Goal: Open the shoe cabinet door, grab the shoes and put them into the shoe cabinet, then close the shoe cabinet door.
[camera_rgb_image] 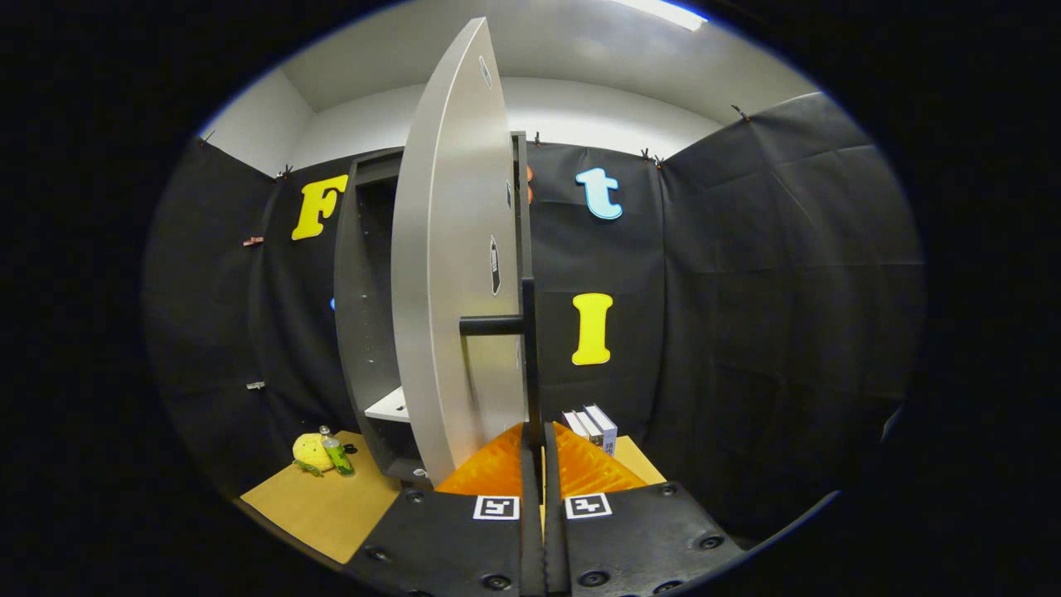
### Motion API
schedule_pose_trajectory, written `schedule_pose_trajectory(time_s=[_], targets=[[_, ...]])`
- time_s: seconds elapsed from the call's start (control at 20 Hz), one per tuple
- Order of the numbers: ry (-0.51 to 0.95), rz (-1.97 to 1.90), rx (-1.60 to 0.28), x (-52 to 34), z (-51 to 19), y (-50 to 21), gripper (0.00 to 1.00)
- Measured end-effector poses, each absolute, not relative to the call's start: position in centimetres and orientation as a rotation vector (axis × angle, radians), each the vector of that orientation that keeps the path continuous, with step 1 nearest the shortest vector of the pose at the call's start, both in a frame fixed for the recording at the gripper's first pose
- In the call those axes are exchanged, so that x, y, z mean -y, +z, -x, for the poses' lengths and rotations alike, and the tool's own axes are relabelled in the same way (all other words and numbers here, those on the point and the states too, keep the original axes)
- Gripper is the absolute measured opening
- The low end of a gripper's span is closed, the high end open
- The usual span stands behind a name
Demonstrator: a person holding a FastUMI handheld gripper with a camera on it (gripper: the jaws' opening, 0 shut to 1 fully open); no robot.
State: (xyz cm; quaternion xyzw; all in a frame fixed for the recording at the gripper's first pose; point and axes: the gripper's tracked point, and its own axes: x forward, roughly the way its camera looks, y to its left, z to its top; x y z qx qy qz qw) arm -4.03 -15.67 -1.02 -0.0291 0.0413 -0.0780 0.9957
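My gripper (535, 439) has its two fingers drawn almost together around the thin black vertical bar handle (530, 356) of the tall silver-grey shoe cabinet door (448, 274), though I cannot tell whether both press on it. The door stands swung open, edge-on just ahead of the fingers, with the dark grey shoe cabinet (365, 315) beyond it on the brown board floor (323, 502). Near the floor's back left corner lie a yellow plush toy (312, 452) and a green bottle (336, 454). A few upright books (593, 427) stand by the back edge.

Recording booth, black cloth walls (746, 290)
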Motion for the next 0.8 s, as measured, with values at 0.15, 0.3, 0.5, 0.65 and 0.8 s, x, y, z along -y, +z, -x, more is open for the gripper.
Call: schedule_pose_trajectory(time_s=[0.15,0.3,0.5,0.65,0.8], targets=[[-0.139,0.052,-0.085,16.7,4.3,-0.8,0.06],[-0.124,0.035,-0.089,17.4,4.4,-1.1,0.06],[-0.103,0.043,-0.089,17.4,4.2,-1.1,0.06],[-0.084,0.027,-0.093,18.1,4.2,-1.0,0.06],[-0.077,0.029,-0.086,18.2,5.2,-1.0,0.11]])
